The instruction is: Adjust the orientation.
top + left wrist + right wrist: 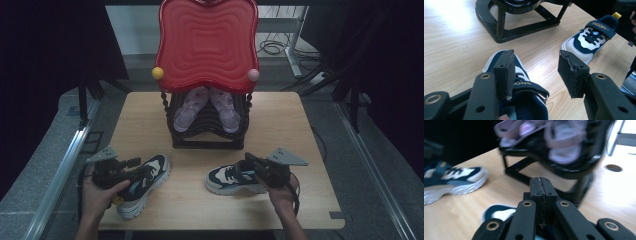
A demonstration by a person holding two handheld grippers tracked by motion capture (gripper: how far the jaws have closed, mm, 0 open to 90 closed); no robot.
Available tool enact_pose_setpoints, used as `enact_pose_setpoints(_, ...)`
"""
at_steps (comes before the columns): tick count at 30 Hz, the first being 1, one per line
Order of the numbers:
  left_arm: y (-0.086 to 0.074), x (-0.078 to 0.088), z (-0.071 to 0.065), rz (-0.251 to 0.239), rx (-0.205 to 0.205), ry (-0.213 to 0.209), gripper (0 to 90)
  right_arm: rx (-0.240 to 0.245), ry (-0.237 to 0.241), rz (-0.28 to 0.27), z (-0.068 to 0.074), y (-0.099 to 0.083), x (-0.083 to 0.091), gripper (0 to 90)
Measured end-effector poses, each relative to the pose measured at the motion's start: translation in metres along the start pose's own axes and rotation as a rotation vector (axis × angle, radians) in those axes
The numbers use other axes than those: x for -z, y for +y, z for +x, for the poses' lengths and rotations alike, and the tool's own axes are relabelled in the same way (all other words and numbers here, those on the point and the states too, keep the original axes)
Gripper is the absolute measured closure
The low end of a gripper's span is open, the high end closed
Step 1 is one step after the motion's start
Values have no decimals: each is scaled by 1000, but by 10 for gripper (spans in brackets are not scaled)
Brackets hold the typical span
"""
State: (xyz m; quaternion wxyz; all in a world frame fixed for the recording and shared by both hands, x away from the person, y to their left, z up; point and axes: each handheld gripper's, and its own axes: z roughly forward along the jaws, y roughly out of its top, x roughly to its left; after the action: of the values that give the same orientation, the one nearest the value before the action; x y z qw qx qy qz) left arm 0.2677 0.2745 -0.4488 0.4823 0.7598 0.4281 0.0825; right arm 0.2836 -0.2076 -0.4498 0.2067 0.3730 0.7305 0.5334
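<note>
Sneakers lie apart on the table (300,130): left gripper (536,72) fingers straddle the left sneaker (524,100), spread and not pinching; right gripper (541,195) fingers are pressed together, empty, above the right sneaker (232,179). Lifting now risks a slipped shoe.

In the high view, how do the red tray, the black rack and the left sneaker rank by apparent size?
1. Red tray, though it stands raised, nearer the camera.
2. Black rack.
3. Left sneaker.

I read "SNOOPY" in gold on the far shoe's strap (602,26); the near shoe's strap (529,86) shows upside-down letters, partly hidden.
</note>
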Motion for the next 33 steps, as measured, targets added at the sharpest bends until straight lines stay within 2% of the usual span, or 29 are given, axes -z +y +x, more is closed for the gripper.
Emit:
enact_pose_setpoints(5,0,2,1,-5,4,3,481,-13,-71,3,-33,-1,6,900)
enact_pose_setpoints(8,0,4,1,-11,8,5,481,-49,-100,20,-59,-10,11,900)
enact_pose_setpoints(9,0,4,2,-12,6,5,481,-49,-100,20,-59,-10,11,900)
enact_pose_setpoints(11,0,4,2,-12,5,4,481,-88,-91,51,-75,-19,12,900)
enact_pose_setpoints(12,0,4,2,-12,5,4,481,-88,-91,51,-75,-19,12,900)
enact_pose_setpoints(13,0,4,2,-12,5,4,481,-95,-83,76,-80,-25,10,900)
enact_pose_setpoints(18,0,5,2,-12,3,4,480,-85,-49,104,-83,-32,4,900)
enact_pose_setpoints(23,-1,5,2,-12,6,4,481,-29,8,142,-80,-34,-1,900)
enact_pose_setpoints(30,-1,6,3,-15,7,6,481,20,45,189,-73,-36,-3,900)
enact_pose_setpoints(33,-1,6,3,-14,7,7,481,31,38,196,-72,-36,-2,900)
